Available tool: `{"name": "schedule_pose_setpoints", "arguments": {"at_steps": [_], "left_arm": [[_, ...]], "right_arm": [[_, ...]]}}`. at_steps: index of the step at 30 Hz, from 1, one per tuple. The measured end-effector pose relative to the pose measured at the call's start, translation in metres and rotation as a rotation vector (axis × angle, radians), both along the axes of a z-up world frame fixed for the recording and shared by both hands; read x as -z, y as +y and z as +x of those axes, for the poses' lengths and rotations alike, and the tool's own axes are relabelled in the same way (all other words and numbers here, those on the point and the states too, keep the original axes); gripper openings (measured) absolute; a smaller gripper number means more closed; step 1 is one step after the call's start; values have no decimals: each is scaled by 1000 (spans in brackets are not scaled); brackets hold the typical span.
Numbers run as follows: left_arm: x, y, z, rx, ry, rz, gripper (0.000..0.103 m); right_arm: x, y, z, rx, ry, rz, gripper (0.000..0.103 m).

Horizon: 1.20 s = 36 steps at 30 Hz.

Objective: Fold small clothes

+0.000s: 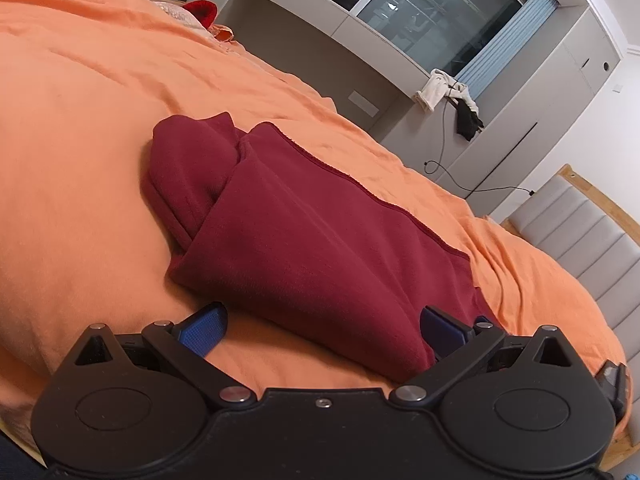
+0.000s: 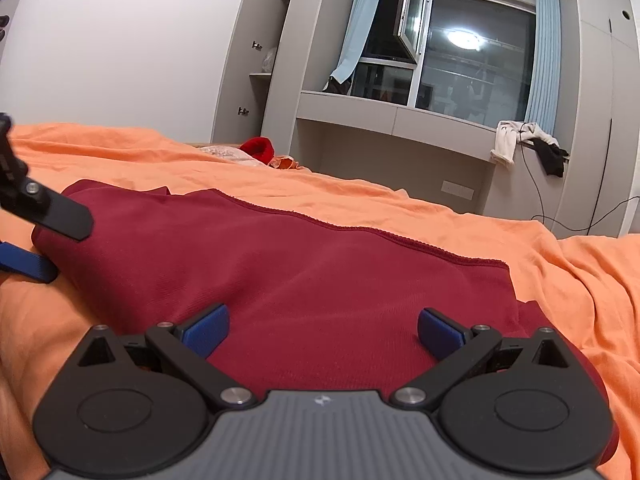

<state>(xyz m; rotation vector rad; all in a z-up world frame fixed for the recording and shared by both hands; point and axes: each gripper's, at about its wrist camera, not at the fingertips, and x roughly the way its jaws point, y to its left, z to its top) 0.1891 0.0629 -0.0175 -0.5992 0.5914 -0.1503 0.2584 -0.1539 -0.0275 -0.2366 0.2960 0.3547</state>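
Both tongs are spread wide with nothing in them. The left tongs (image 1: 322, 330) hover at the near edge of the dark red folded knit garment (image 1: 304, 240), and the right tongs (image 2: 323, 330) sit right over it. It's lying on the orange bed sheet (image 1: 80, 120). Far off at 2 o'clock, white and black clothes (image 2: 528, 140) hang off the windowsill.

An orange bedspread (image 2: 360, 196) is spread over the bed; grey cabinets (image 2: 592, 120) frame a dark window (image 2: 472, 64) hung with blue curtains (image 2: 542, 52). A ceiling lamp (image 2: 462, 38) is reflected in the glass; what may be clothes (image 2: 528, 140) are draped on the ledge.
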Motion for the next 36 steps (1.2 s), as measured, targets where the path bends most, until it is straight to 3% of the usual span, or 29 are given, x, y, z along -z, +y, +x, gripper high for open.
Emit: {"name": "schedule_pose_setpoints", "arguments": {"at_steps": [5,11,14,17,29,36], "left_arm": [[-3,-2,18,-47,32,9,102],[-14,-9,60,-8,80,138,102],[-11,2,73,-56,97,76,102],[-7,10,66,-92,47,7,102],[-4,8,58,-75,23,25,102],[-2,16,54,-127,7,-49,96]], "right_arm": [[3,0,-4,11,-17,-2,103],[4,2,-3,20,-28,-11,103],[6,0,-4,18,-32,-7,103],[7,-3,-3,16,-32,5,103],[8,-8,-3,16,-37,18,103],[8,-8,-4,17,-40,17,103]]}}
